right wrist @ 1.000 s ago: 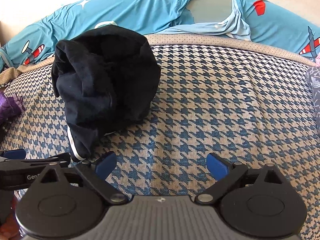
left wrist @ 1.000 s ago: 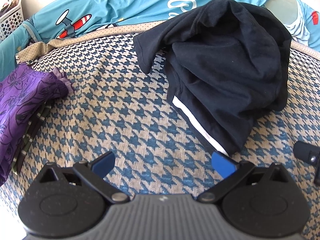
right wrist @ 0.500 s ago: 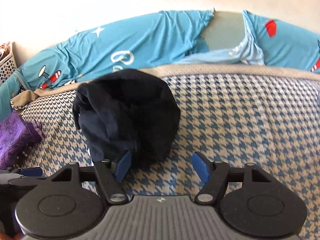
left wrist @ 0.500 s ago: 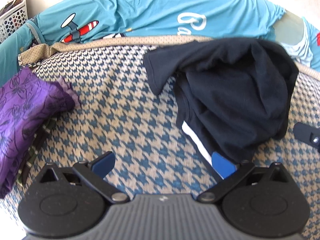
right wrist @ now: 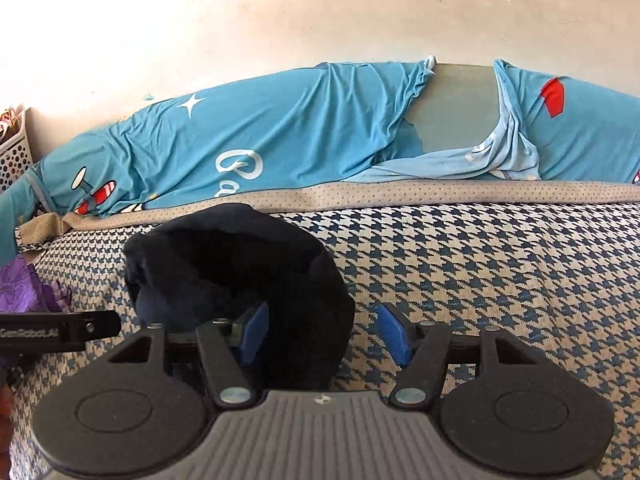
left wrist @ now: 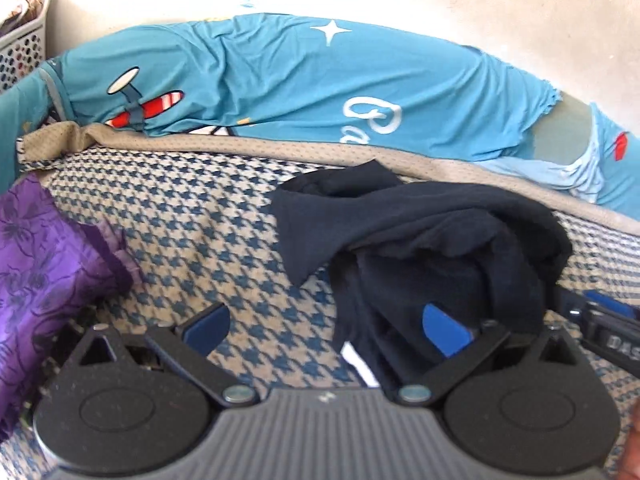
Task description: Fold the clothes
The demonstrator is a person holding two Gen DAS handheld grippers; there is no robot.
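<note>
A crumpled black garment (left wrist: 432, 240) with a white stripe lies on the houndstooth bed cover (left wrist: 192, 224). My left gripper (left wrist: 326, 330) is open; its right finger rests against the garment's near edge, its left finger over bare cover. In the right wrist view the garment (right wrist: 236, 264) bulges between the fingers of my right gripper (right wrist: 326, 336), which is open but partly narrowed, with the garment's right edge inside the gap. The right gripper's tip shows at the right edge of the left wrist view (left wrist: 600, 320).
A folded purple garment (left wrist: 44, 280) lies at the left. Teal printed pillows (right wrist: 304, 136) line the wall behind the bed. A white perforated basket (left wrist: 22, 52) stands at the far left.
Both grippers have dropped low and moved in to the black garment. The right gripper's fingers have come closer together around its edge.
</note>
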